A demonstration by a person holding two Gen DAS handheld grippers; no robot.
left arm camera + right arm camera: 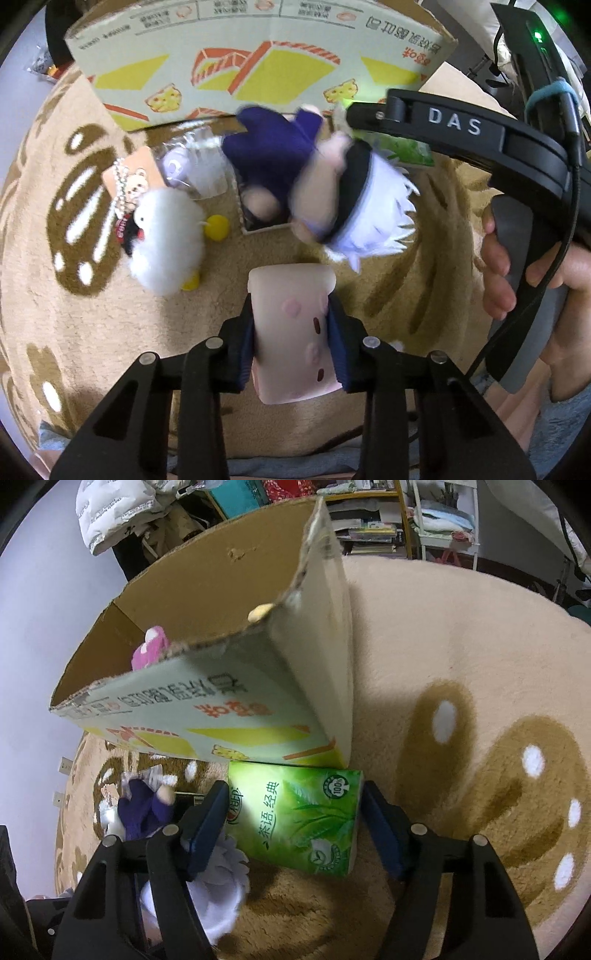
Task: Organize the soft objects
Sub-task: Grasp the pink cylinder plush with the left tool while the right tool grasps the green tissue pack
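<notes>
My left gripper (291, 332) is shut on a pale pink block-shaped squishy toy (291, 314) above the beige rug. Ahead of it lie a white-haired doll in purple clothes (306, 177) and a fluffy white duck plush (166, 236). A printed cardboard box (258, 62) stands behind them. In the right wrist view my right gripper (295, 823) is open, its fingers on either side of a green tissue pack (299, 816) that lies on the rug against the cardboard box (229, 657). A pink plush (149, 648) shows inside the box. The doll (147, 808) lies at lower left.
The rug (461, 646) is beige with brown patterns. A clear plastic bag (192, 162), a tan tag with bead chain (129, 177) and a small yellow ball (218, 227) lie near the duck. Shelves with books and clutter (373, 524) stand behind the rug.
</notes>
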